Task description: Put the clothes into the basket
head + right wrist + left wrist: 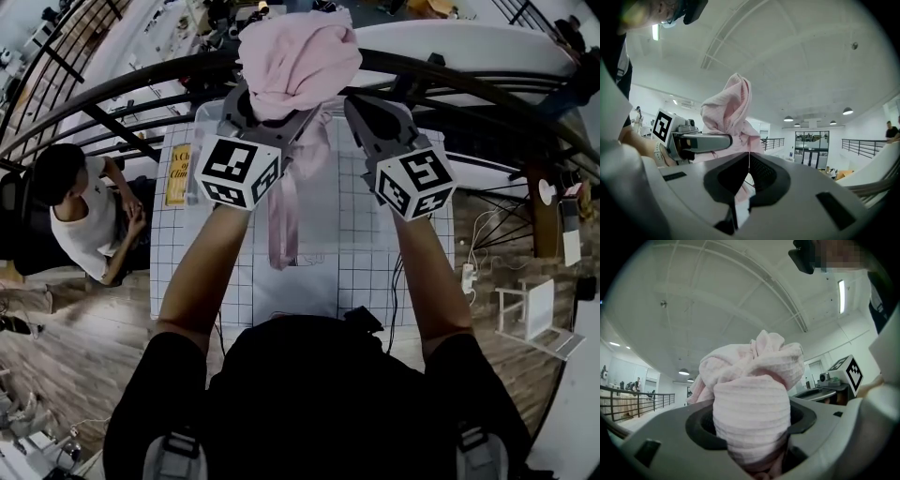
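A bunched pink garment [298, 56] is lifted high above the table, with a long strip of it hanging down to the mat. My left gripper [277, 108] is shut on it; in the left gripper view the ribbed pink garment [752, 394] fills the space between the jaws of the left gripper [752, 427]. My right gripper [361, 108] is just to the right of the garment, jaws together with nothing between them. From the right gripper [749, 161] I see the pink garment [729, 112] and the left gripper [701, 140] close on its left. No basket is in view.
Under my arms is a table with a white grid mat [356, 244] and a yellow card [178, 173] at its left edge. A dark curved railing [141, 80] runs behind the table. A person [80, 211] sits on the left, below the railing.
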